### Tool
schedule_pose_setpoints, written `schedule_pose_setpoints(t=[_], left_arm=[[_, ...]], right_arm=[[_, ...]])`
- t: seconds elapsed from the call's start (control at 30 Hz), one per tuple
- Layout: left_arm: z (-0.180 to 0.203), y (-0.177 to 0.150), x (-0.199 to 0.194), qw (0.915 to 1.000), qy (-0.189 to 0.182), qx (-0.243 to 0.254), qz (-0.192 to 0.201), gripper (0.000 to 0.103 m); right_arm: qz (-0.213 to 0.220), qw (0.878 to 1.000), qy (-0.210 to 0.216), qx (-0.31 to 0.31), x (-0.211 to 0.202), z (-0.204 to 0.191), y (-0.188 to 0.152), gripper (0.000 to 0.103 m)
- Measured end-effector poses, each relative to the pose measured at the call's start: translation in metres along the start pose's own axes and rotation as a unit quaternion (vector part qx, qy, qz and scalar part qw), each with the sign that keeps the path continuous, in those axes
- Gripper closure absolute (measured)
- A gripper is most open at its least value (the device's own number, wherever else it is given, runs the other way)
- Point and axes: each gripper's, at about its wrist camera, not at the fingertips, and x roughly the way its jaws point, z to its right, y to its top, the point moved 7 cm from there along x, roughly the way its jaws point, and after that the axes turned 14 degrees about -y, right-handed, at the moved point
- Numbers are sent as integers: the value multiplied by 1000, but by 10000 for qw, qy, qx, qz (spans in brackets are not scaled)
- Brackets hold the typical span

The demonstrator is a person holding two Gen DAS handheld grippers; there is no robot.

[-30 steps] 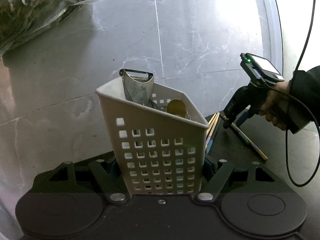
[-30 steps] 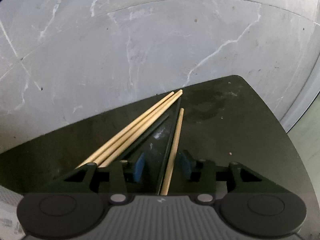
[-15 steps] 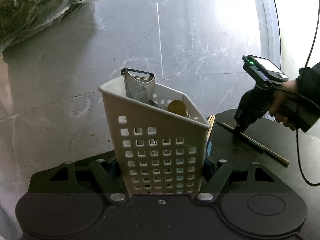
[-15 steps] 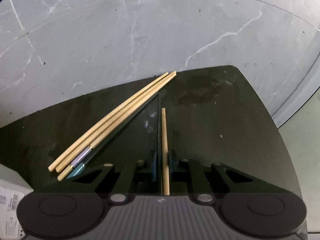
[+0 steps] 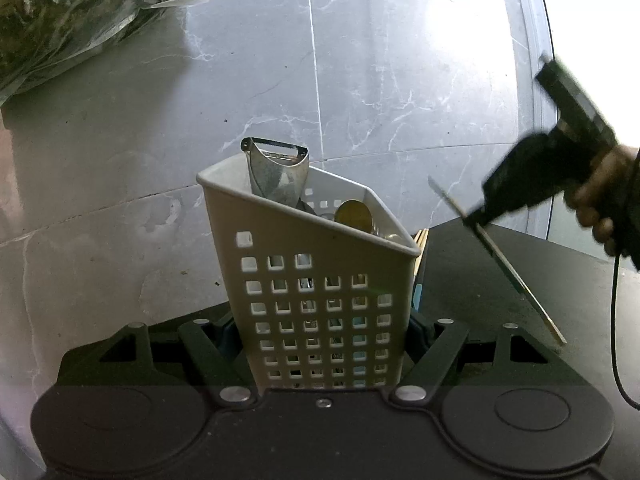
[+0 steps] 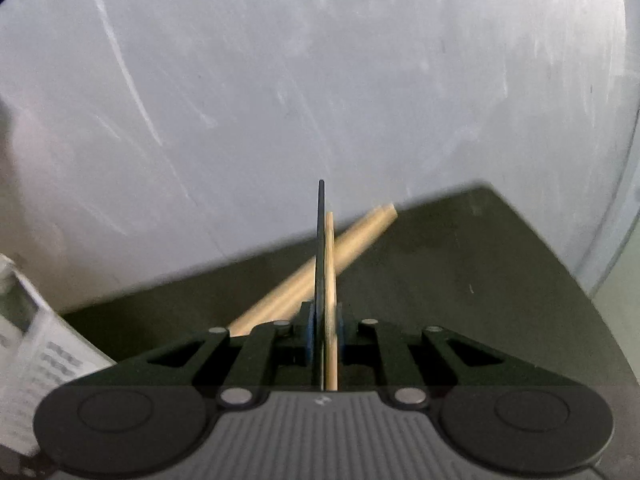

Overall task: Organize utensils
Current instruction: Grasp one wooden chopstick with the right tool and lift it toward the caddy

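My left gripper (image 5: 320, 334) is shut on the lower part of a white perforated utensil basket (image 5: 304, 240), which stands upright. A metal peeler (image 5: 276, 168) and a gold spoon (image 5: 354, 216) stick out of its top. My right gripper (image 6: 324, 320) is shut on two chopsticks (image 6: 325, 248), one black and one wooden, pinched between its blue pads. In the left wrist view the right gripper (image 5: 476, 220) holds the chopsticks (image 5: 512, 276) slanted above the black table (image 5: 480, 300), to the right of the basket. More wooden chopsticks (image 6: 360, 236) lie on the table.
A plastic bag of greenery (image 5: 60, 12) lies on the grey marble floor (image 5: 360, 60) at the far left. A white printed box (image 6: 36, 352) sits at the table's left edge. A person's hand (image 5: 600, 196) grips the right tool; its cable (image 5: 616, 320) hangs down.
The right gripper shut on the chopsticks and lifted them off the table, tilting up and moving quickly. The left gripper and basket stayed put.
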Motion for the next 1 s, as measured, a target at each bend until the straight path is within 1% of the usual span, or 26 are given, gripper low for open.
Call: schedule_pose_setpoints(t=[0.1,0.23,0.37,0.47,0.53,0.6,0.7,0.83,0.93,1.0], left_arm=[[0,0,0,10000,-3,11,-2,26],[0,0,0,10000,0,12,-3,26],[0,0,0,10000,11,4,10,26],[1,-1,0,10000,22,-4,17,26],[1,-1,0,10000,28,-9,22,26],[1,-1,0,10000,33,-7,23,26],[2,-1,0,10000,37,-8,29,26],[2,-2,0,10000,41,-12,53,26],[3,-3,-1,10000,45,-9,69,26],[3,-3,-1,10000,46,-11,74,26]], right_arm=[[635,9977,250,38,-34,-12,16,91],[1444,9874,647,0,-82,-32,42,91],[2233,9674,1198,-6,-139,-57,74,91],[2657,9491,1693,-36,-169,-81,89,91],[2834,9378,2006,-26,-180,-96,93,91],[2951,9278,2283,-61,-187,-113,90,91],[2917,9228,2501,-268,-180,-137,77,91],[2634,9256,2686,-428,-160,-147,50,91],[2300,9316,2740,-645,-146,-153,26,90],[2129,9371,2628,-866,-137,-162,12,88]])
